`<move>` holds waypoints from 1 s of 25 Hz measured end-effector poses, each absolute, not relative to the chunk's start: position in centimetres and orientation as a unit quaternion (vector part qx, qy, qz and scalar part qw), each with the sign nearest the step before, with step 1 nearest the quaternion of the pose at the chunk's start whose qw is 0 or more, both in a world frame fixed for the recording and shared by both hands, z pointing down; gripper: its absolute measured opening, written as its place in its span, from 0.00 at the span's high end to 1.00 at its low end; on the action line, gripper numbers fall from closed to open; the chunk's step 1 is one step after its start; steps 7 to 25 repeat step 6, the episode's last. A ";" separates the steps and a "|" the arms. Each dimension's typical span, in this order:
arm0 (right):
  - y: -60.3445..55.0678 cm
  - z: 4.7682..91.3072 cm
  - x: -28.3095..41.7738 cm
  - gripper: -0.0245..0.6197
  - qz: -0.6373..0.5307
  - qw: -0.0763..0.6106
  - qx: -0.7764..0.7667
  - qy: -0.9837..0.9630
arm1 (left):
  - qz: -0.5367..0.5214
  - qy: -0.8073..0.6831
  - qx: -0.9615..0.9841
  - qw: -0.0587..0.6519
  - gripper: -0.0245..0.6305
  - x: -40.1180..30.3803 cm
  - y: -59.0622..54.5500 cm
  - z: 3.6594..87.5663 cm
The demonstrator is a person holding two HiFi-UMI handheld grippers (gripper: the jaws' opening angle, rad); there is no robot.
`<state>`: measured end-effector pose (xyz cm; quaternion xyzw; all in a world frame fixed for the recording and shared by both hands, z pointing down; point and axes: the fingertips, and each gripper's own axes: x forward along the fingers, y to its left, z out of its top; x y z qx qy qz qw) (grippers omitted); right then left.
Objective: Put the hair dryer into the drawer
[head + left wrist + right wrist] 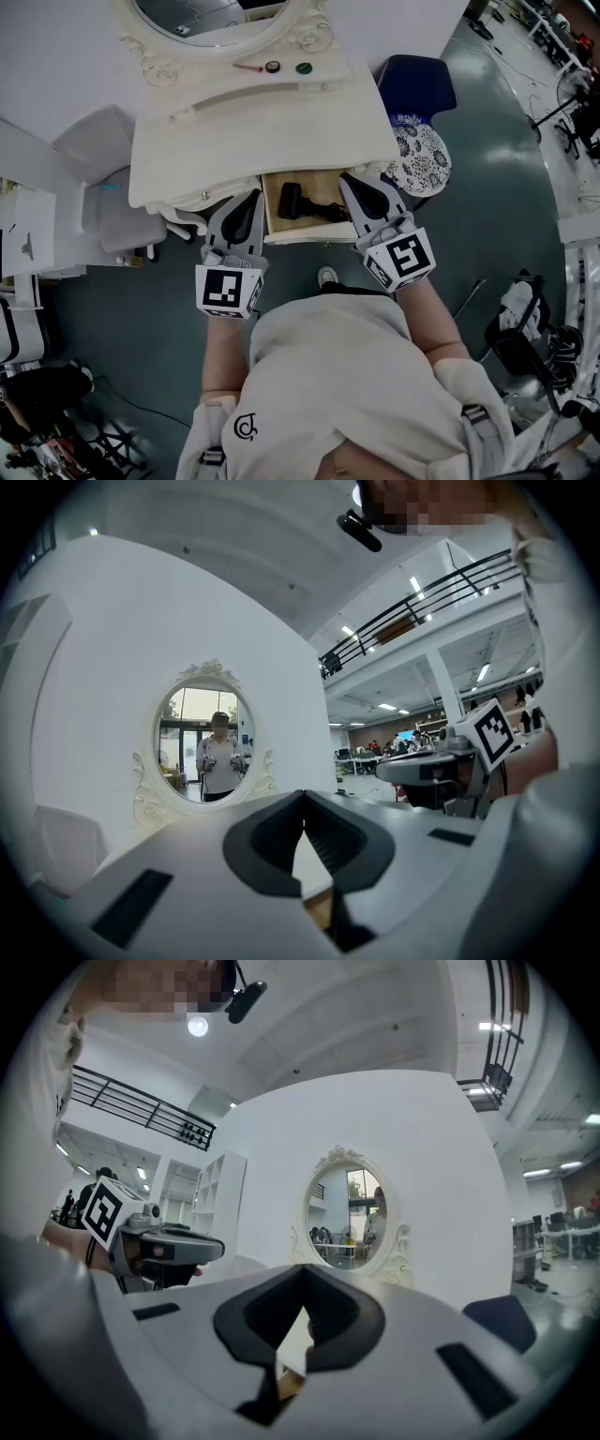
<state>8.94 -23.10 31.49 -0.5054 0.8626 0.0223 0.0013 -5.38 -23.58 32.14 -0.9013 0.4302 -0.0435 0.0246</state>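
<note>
Held level, pointing forward: left tongs (251, 199) beside right tongs (349, 180), apart; each pair's jaws closed, nothing gripped.

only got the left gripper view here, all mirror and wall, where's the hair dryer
observer: The hair dryer lies inside the open drawer, as the head view shows.
operator: anything held on the right
observer: No. In the right gripper view the right tool has its jaws together, with nothing in them.
operator: where are both relative to the drawer
observer: The left tool sits by the drawer's left side and the right tool by its right side, with the hair dryer between them.
</note>
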 end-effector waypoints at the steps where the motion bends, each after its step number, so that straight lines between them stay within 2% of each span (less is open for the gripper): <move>1: -23.1 31.5 8.9 0.95 0.021 0.002 -0.506 0.862 | -0.041 0.430 -0.902 0.022 0.94 -5.4 -23.5 32.2; 25: -22.9 31.4 8.8 0.95 0.021 0.001 -0.508 0.861 | -0.029 0.433 -0.901 0.014 0.94 -6.0 -23.4 31.7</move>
